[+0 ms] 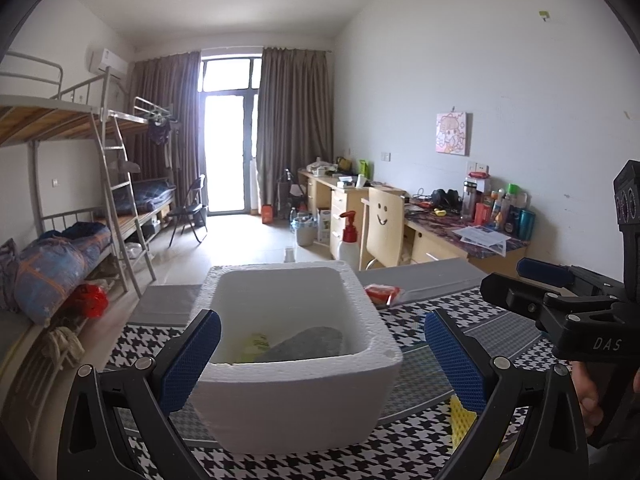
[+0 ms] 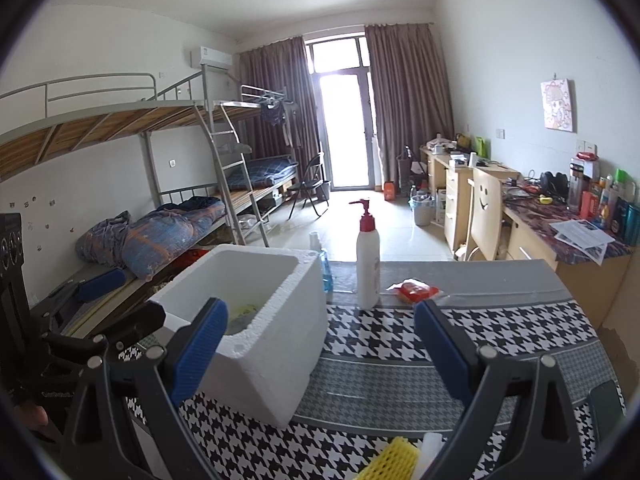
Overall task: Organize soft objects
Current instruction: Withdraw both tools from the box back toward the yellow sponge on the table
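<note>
We hold both tools wide and empty: the left tool (image 1: 322, 350) faces the foam box (image 1: 296, 360) (two soft items already inside), the right tool (image 2: 320, 344) hovers above the yellow foam net (image 2: 394, 458) on the surface (image 2: 520, 320). Next, we judge: lower and close gently on it.

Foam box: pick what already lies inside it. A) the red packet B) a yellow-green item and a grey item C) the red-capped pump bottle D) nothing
B: the left wrist view shows a yellow-green item and a grey item on the floor of the foam box.
</note>
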A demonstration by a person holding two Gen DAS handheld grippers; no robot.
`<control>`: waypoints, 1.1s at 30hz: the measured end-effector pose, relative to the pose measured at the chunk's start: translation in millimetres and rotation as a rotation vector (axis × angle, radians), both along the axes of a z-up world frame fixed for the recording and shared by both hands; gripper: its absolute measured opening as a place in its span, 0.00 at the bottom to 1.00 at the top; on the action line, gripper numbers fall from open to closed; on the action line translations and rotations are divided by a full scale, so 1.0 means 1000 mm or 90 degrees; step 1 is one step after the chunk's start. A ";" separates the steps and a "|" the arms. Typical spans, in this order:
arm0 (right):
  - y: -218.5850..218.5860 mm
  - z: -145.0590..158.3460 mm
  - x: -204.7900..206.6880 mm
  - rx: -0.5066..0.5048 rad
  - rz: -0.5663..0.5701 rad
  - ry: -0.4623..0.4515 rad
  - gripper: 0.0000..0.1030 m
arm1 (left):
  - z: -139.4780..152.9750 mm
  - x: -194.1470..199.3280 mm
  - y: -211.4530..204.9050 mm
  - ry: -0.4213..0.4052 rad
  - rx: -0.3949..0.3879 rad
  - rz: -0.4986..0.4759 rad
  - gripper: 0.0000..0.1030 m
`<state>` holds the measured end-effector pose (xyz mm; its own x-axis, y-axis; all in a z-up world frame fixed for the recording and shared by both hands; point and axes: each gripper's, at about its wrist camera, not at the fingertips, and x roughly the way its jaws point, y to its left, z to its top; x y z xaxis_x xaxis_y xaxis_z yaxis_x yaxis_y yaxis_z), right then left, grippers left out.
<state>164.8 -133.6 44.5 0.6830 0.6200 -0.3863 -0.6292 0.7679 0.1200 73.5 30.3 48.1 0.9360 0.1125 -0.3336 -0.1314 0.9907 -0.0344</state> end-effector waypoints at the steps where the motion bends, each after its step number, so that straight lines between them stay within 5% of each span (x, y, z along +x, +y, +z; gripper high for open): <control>1: -0.002 -0.001 -0.001 -0.001 -0.003 -0.002 0.94 | 0.000 0.000 -0.002 -0.001 0.000 -0.002 0.99; 33: -0.047 -0.022 -0.019 -0.001 -0.090 -0.009 0.94 | -0.017 -0.005 -0.040 0.005 0.005 -0.075 0.99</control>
<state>146.3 -180.1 22.5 0.7691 0.5163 -0.3767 -0.5161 0.8494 0.1103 68.7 -9.5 30.9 0.9404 0.0049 -0.3399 -0.0146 0.9996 -0.0259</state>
